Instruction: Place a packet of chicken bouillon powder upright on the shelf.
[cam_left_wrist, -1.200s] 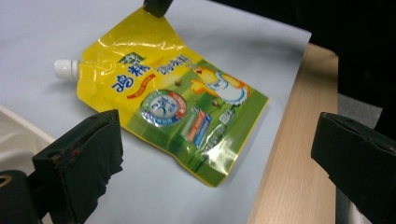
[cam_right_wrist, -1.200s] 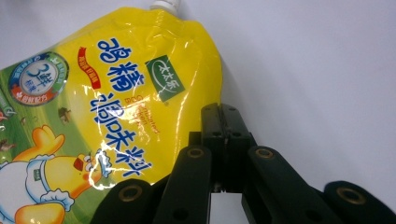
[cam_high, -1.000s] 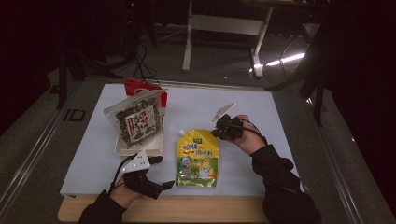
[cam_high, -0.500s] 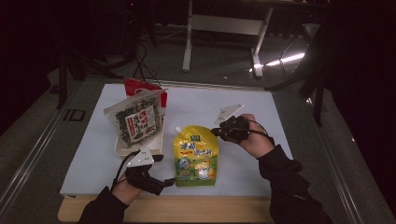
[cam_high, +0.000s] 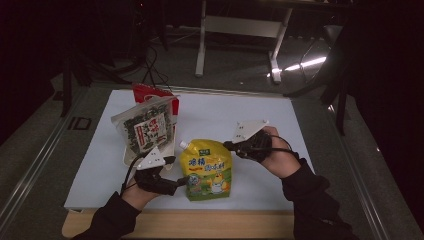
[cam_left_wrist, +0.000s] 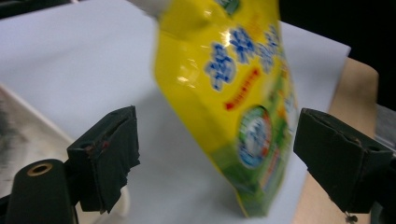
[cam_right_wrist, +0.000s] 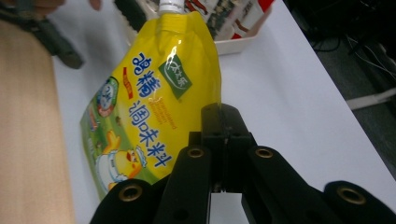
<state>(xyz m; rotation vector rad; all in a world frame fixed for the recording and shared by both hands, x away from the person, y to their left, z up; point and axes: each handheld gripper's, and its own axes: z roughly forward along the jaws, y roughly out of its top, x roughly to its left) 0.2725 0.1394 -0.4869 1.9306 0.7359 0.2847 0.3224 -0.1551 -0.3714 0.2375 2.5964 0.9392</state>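
Yellow pouch (cam_high: 207, 170): high view, tilted on the white desk (cam_high: 300, 180) between both grippers.
Left gripper (cam_left_wrist: 215, 158): its own view, fingers apart, just been closing, pouch between them, untouched.
Right gripper (cam_right_wrist: 223, 122): its own view, fingers clamped on the pouch's edge.

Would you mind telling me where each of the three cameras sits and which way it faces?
High view: fixed above the person's side, looking forward and down on the white table; both forearms, left gripper and right gripper show.
Left gripper view: rides the left gripper, looking between its open jaws, which have just been closing, at the yellow pouch.
Right gripper view: rides the right gripper, looking along its jaws, shut on the pouch's edge.
All three share the pouch; high and right gripper views share the tray.
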